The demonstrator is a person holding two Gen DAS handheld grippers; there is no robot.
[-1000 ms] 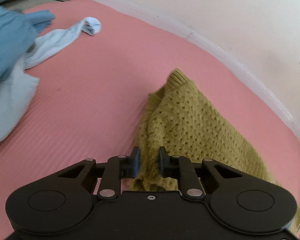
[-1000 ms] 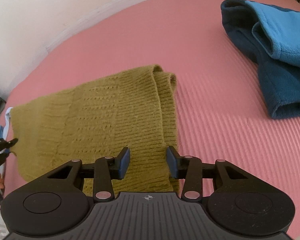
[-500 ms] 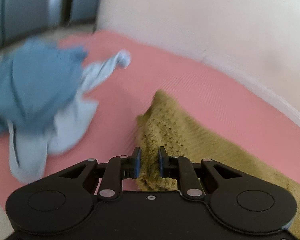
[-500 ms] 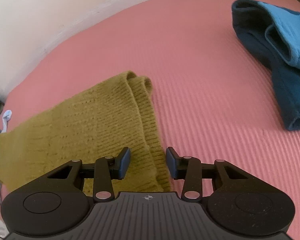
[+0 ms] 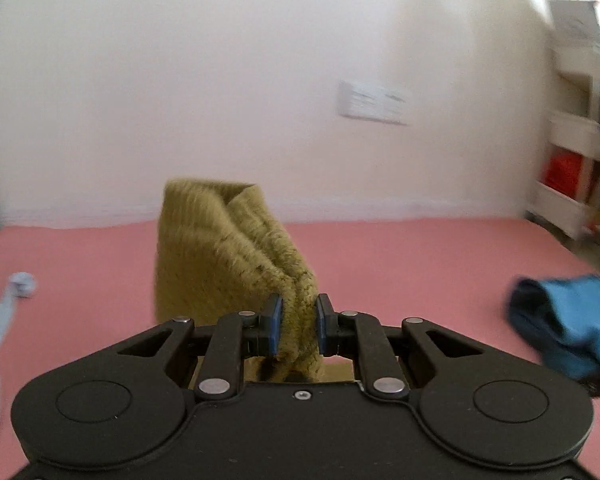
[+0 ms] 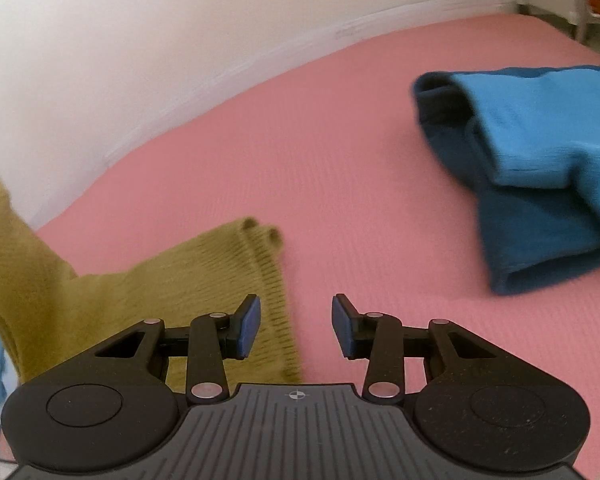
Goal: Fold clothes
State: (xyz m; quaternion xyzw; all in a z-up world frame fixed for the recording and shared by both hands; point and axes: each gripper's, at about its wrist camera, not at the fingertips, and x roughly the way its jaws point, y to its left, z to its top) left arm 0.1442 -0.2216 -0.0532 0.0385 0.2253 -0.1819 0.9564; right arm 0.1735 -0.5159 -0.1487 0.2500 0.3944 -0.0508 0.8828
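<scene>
My left gripper (image 5: 296, 322) clamps the olive-green knit sweater (image 5: 224, 248) mid-frame; my right gripper (image 6: 296, 326) gapes apart over the pink ribbed mat (image 6: 340, 184).

The left gripper (image 5: 296, 322) is clamped on bunched olive-green knit fabric (image 5: 228, 256) — the right gripper (image 6: 296, 326) hovers, jaws spread apart.

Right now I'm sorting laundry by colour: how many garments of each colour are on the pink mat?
Olive: 1, the sweater, pinched in the left gripper.
Dark and bright blue: 1, the fleece.
Pale blue: 1, the cloth at the left edge, blurred.
Total: 3. The right gripper holds nothing.
</scene>
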